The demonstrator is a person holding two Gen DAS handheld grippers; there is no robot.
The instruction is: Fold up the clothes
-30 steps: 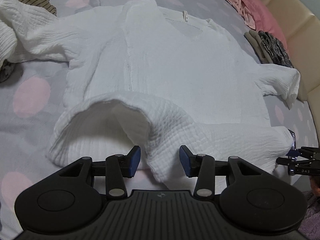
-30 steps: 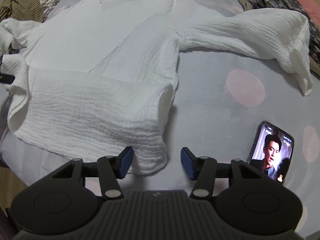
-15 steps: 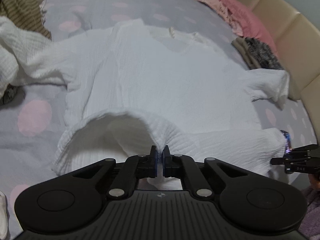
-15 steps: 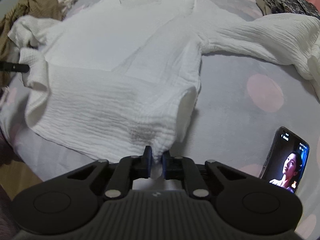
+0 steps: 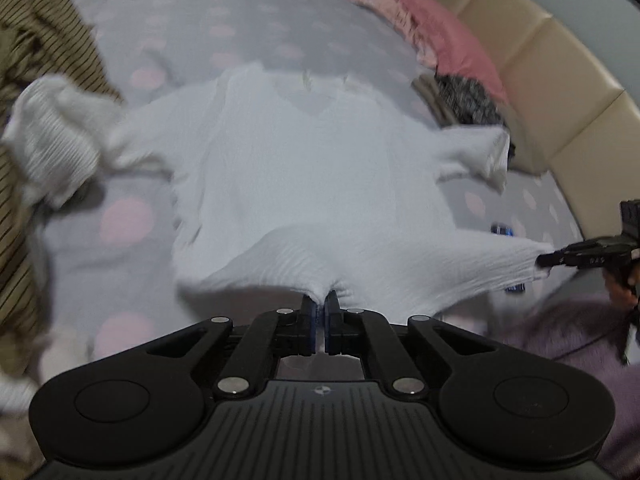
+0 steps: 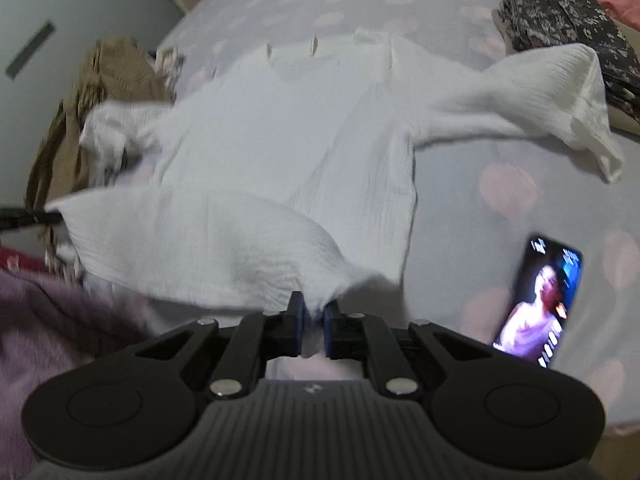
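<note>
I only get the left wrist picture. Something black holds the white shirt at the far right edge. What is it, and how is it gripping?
Observer: That is the right gripper; its own camera shows its fingers closed on the white shirt's bottom hem, cloth bunched between them.
Operator: And the blue speck beside it?
Observer: A phone lying on the bedsheet just right of the hem, screen lit with a video.
Operator: The dark pile by the sleeve is a smear for me.
Observer: A folded stack of dark floral cloth; the sleeve's cuff lies against it.
</note>
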